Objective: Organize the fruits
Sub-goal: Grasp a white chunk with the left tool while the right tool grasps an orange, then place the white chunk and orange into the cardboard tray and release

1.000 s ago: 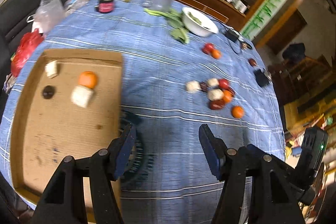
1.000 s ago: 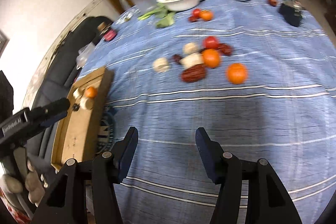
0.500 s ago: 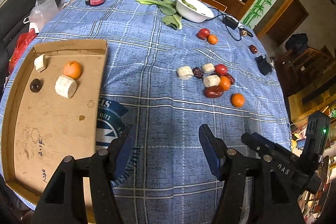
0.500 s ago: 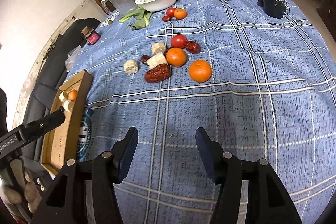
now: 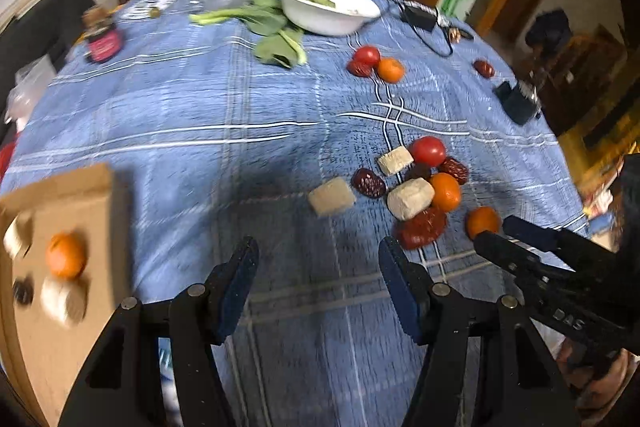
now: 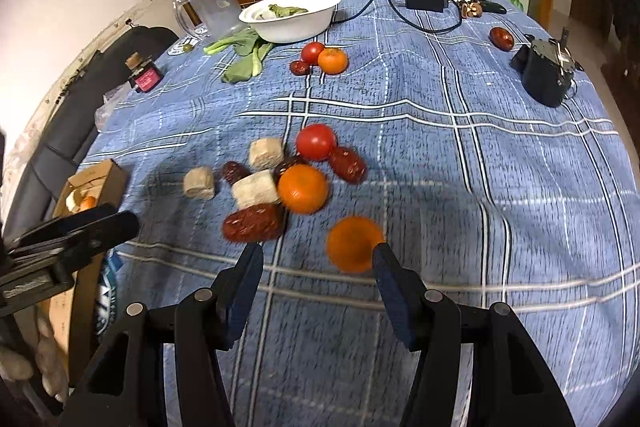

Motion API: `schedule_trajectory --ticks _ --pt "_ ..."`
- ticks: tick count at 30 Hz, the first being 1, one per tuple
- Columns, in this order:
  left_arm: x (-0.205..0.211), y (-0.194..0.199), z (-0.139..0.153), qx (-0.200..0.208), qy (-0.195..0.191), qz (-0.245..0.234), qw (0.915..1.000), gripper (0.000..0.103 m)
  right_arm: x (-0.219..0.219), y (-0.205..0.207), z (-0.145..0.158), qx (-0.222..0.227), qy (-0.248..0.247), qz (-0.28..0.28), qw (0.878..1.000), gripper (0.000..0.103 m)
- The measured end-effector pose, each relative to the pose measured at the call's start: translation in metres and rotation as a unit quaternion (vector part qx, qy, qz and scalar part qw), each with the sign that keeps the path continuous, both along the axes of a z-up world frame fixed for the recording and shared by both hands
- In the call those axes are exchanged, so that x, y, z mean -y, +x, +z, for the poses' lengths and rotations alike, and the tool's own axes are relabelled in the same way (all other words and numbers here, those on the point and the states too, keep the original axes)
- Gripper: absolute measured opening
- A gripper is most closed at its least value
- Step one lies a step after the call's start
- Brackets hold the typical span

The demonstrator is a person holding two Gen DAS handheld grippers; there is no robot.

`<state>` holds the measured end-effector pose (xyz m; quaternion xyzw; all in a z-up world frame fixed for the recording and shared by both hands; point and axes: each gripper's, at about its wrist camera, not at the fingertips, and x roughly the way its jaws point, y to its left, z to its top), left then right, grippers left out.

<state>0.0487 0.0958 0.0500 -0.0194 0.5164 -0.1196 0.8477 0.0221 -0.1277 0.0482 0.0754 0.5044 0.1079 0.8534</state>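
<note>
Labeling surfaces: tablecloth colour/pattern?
The tablecloth is blue with a white and dark line plaid, showing best in the right wrist view.

Loose orange (image 6: 354, 243) lies on the blue plaid surface (image 6: 460, 187), at five o'clock of the fruit cluster (image 6: 288, 179).

tablecloth (image 6: 460, 167): woven cloth | tray (image 5: 80, 327): matt cardboard | bowl (image 6: 296, 17): glossy | tomato (image 6: 316, 142): smooth, shiny

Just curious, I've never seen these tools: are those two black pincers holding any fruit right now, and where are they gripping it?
Nothing is held. The left gripper and the right gripper both stand open and empty above the blue checked tablecloth.
</note>
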Motion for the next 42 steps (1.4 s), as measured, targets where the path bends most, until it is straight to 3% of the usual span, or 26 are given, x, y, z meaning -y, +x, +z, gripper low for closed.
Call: schedule_trajectory --ticks 11,12,13,16,25,33,42 --pt "0.023 0.044 -0.032 -0.016 0.019 -0.049 0.9985 0.061 0.002 0.013 -0.019 -0.013 -0.019 -0.011 1.000 0.059" --pt "0.024 0.045 -0.034 -0.020 0.020 -0.051 0.9983 0.059 0.001 0.013 -0.019 -0.011 -0.023 -0.010 1.000 0.058" --pt "0.024 0.044 -0.035 -0.016 0.025 -0.050 0.9983 0.055 0.001 0.014 -0.019 -0.011 -0.025 -0.009 1.000 0.049" --pt "0.024 0.041 -0.034 -0.011 0.037 -0.047 0.9981 0.034 0.001 0.014 -0.019 -0.006 -0.038 -0.009 0.999 0.036" --pt "0.011 0.021 -0.019 -0.005 0.007 -0.022 0.9997 0.032 0.004 0.001 -0.012 -0.009 -0.017 -0.016 1.000 0.035" --pt "-0.047 -0.026 0.025 0.020 -0.051 0.044 0.9975 0.032 -0.017 -0.016 0.013 -0.004 0.030 -0.002 1.000 0.036" --pt "-0.179 -0.083 0.039 0.019 -0.034 0.175 0.9839 0.032 -0.133 -0.028 0.041 0.011 0.065 0.124 0.990 0.036"
